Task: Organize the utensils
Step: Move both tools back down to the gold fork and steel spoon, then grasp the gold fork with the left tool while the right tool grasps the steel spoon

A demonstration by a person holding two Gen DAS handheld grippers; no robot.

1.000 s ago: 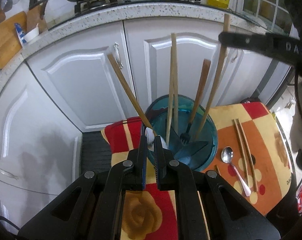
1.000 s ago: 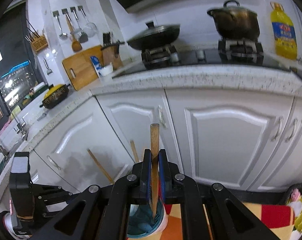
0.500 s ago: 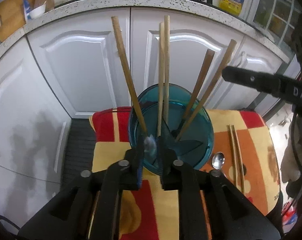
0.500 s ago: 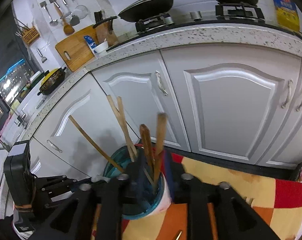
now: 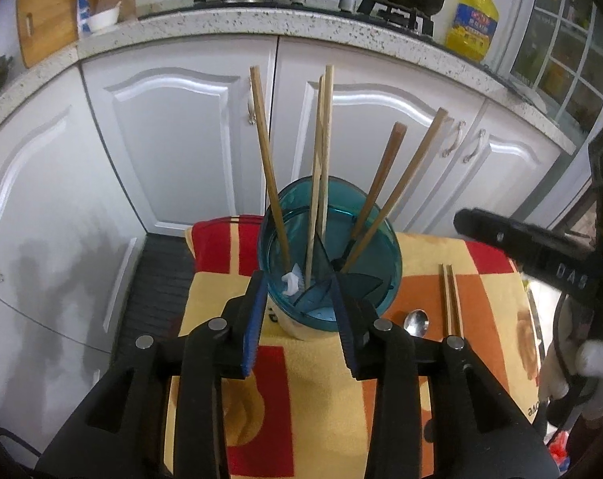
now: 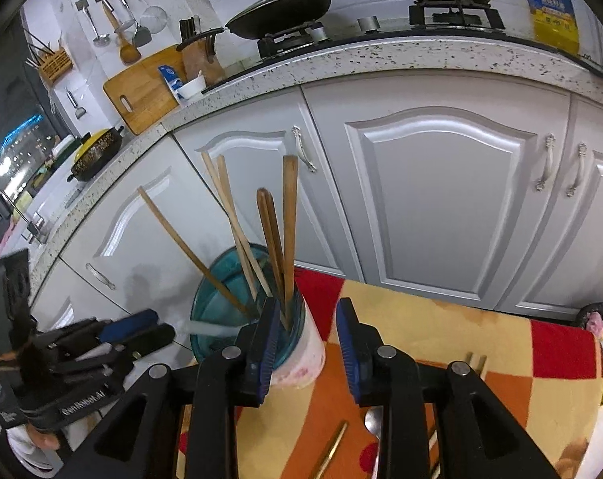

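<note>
**Utensil holder check: both grippers empty**

While both sets of jaws stand apart, left gripper [image 5: 299, 305] straddles teal holder [image 5: 385, 247] w/ chopsticks [image 5: 321, 151] upright inside. Right gripper [image 6: 307, 337] sits just right of holder, holding nothing. Spoon [image 5: 416, 322] and chopstick pair [image 5: 449, 299] lie on cloth [image 5: 309, 399], right of left gripper.

Patterned cloth [image 5: 309, 411] bears cup [image 5: 385, 279], spoon [image 5: 416, 322], chopsticks [image 5: 449, 299]

- utensil holder [image 5: 385, 247]: glossy translucent teal plastic
- 5 wooden handles [image 5: 267, 159]: matt, smooth
- spoon [image 5: 416, 322]: shiny metal
- cloth [image 5: 301, 391]: soft, fuzzy, matt
- cabinet doors [image 5: 173, 135]: glossy white
- countertop [image 6: 401, 54]: polished speckled stone
</note>
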